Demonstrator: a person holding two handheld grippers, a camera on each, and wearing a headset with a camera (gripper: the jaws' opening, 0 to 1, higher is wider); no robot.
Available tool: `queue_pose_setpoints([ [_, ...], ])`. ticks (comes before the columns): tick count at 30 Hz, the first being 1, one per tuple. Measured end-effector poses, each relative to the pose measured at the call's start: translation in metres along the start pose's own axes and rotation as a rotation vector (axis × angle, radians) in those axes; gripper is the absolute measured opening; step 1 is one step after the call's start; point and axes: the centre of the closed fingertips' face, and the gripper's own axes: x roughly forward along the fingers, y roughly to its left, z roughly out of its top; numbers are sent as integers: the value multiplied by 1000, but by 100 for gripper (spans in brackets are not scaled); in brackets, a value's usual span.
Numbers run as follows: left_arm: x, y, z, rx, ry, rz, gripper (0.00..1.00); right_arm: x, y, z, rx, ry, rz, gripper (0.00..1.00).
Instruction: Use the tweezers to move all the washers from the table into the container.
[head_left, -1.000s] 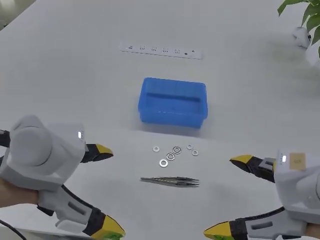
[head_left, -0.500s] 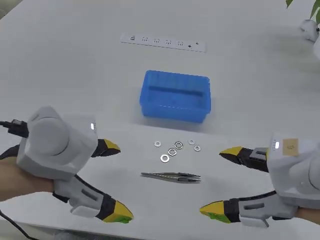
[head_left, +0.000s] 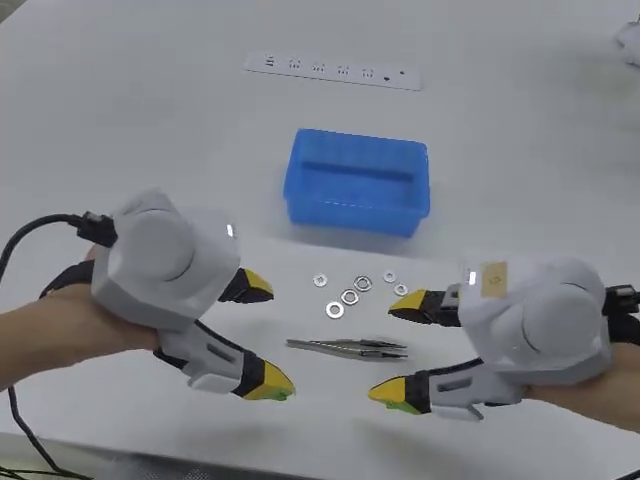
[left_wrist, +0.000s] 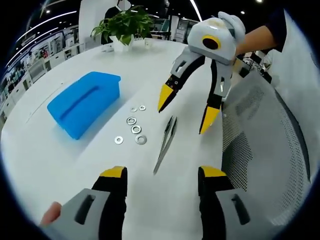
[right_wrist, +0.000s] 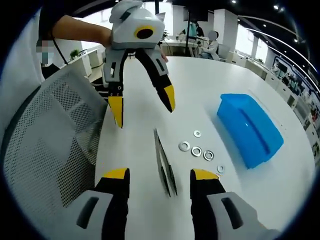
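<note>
1. Plainly, neither tool holds anything: the left gripper (head_left: 262, 335) and the right gripper (head_left: 395, 346) each have their yellow-tipped jaws spread wide apart.
2. They face each other across the slim metal tweezers (head_left: 347, 347), which lie flat on the white table (head_left: 150, 120) between the two sets of tips, touched by neither. That flanking stance looks like preparation for picking the tweezers up, though which gripper will take them cannot be judged.
3. The small silver washers (head_left: 355, 292) sit in a loose cluster on the table just beyond the tweezers, between them and the blue rectangular plastic container (head_left: 355, 210). None appears to be inside it, so the task looks unstarted.
4. The container stands open-topped near the cluster, which would keep each carry short.
5. In the head view the container's near wall hides part of its floor.
6. The washers are too small to count surely; about six show.
7. In the left gripper view the tweezers (left_wrist: 165, 142) are foreshortened, and whether their tips are pinched together is unclear.
8. The frame's edge cuts off the person's forearms.
</note>
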Motion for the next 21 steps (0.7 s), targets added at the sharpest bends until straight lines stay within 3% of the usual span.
queue_pose_setpoints([
  [3,6,-5,0,-40,13,-45,58,4,-2,-3,-18,40,12,38],
  [5,9,-2,1,-44,8,-44,57,7,-4,-2,-11,53,19,27],
  [8,14,0,0,-34,29,-40,56,11,-7,-2,-13,64,32,28],
  [14,21,3,0,-14,44,-56,44,20,-7,-5,-15,90,64,27],
  [17,24,3,-1,-18,54,-70,42,22,-7,-7,-25,106,73,24],
  [21,28,4,-3,20,63,-69,39,24,-7,-9,-41,121,81,20],
])
